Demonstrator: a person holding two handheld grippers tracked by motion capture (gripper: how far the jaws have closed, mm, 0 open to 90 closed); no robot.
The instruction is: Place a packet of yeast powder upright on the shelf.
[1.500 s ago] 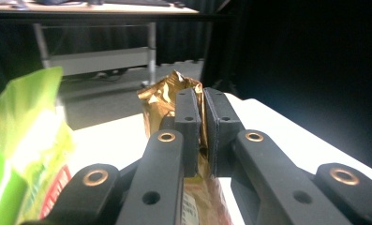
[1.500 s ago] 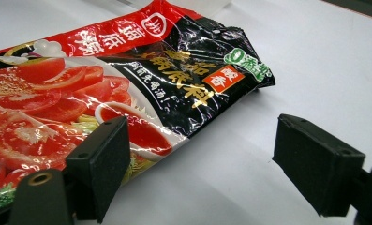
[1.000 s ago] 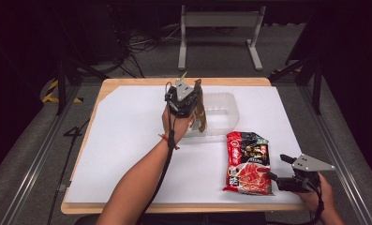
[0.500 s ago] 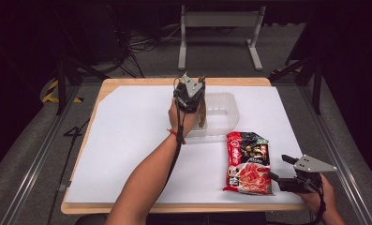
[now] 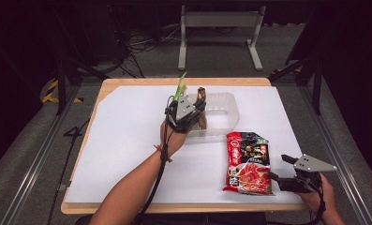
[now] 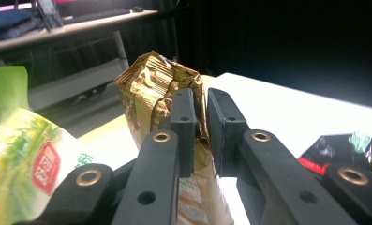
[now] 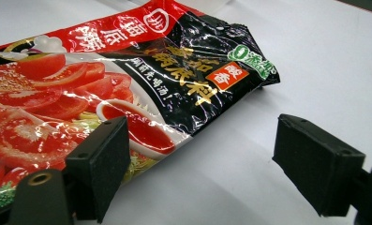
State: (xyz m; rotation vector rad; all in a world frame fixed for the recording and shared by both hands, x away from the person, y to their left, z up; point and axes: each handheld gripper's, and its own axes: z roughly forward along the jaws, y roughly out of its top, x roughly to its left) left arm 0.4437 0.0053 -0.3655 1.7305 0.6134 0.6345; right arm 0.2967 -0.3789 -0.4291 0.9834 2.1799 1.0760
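The left gripper (image 5: 189,112) is held up over the far middle of the tabletop (image 5: 127,140), on a long bare arm. Its jaws have just been opening a little, but they sit close together, with a packet between them. The right gripper (image 5: 286,169) rests low at the tabletop's near right corner, jaws wide apart.

We see the gold packet (image 6: 151,89) partly hidden behind the left gripper (image 6: 200,122); its lower print blurs, and the green packet (image 6: 29,154) runs off the frame's left edge.

Crinkled gold foil packet (image 6: 155,89), glossy red plastic pouch (image 7: 104,79), clear plastic tub (image 5: 223,115).
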